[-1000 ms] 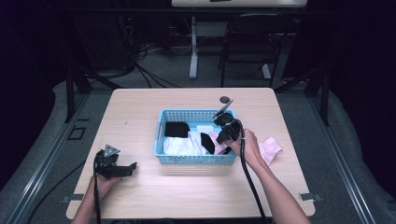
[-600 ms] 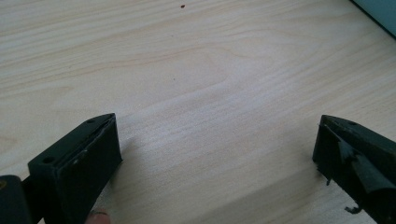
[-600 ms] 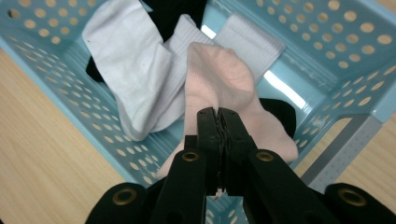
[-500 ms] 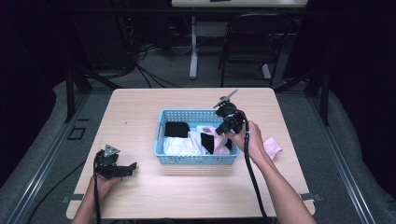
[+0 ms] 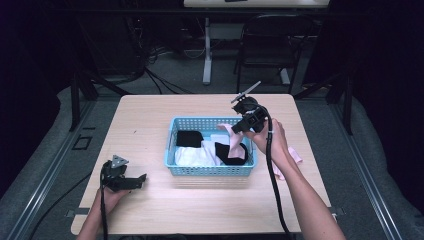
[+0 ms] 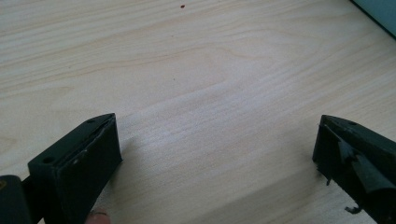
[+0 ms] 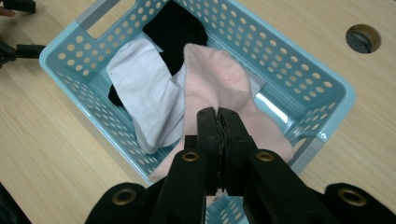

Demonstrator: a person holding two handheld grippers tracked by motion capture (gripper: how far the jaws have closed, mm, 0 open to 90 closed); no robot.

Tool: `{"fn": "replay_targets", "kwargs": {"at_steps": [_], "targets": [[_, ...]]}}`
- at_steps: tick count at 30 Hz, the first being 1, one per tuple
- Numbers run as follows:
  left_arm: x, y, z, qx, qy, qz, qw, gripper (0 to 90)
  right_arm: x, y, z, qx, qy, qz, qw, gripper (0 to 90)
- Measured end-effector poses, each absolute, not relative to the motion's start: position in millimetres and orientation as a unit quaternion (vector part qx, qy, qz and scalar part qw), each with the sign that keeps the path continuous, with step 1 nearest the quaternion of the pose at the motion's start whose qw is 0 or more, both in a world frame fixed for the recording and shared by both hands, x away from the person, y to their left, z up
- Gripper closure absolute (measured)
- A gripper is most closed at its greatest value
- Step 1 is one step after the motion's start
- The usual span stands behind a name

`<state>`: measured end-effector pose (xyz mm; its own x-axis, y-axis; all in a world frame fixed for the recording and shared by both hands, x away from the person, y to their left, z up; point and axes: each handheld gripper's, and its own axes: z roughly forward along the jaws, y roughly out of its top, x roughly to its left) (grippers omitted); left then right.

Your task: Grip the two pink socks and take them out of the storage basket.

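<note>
1. A pink sock (image 7: 219,84) is clamped between the closed fingers of the right gripper (image 5: 243,126) and held above the right end of a light-blue basket (image 5: 172,135) at the middle of the desk (image 5: 150,115).
2. A white sock (image 7: 144,107) and a black sock (image 7: 175,28) are seen lying inside the basket.
3. The left gripper (image 5: 134,181) is rested on the desk's near left part, its fingers (image 6: 84,158) spread wide over bare wood, nothing between them.
4. Another pink sock (image 5: 296,155) is seen on the desk, just right of the basket.

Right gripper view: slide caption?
Right gripper, jaws shut on a pink sock, above the blue basket.
</note>
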<state>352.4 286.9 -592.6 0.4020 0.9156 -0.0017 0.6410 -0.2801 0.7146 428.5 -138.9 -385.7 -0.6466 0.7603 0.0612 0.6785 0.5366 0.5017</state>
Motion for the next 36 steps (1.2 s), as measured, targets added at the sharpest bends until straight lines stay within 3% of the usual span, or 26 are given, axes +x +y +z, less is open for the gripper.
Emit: {"fn": "replay_targets", "kwargs": {"at_steps": [16,36], "targets": [[352,287,-592,0.772,0.504,0.211,0.324,0.8,420,-159,-355,0.416,0.863,0.266,0.109,88.4],[352,287,-592,0.772,0.505,0.211,0.323,0.9,403,-232,-340,0.462,0.831,0.275,0.139,88.3]]}}
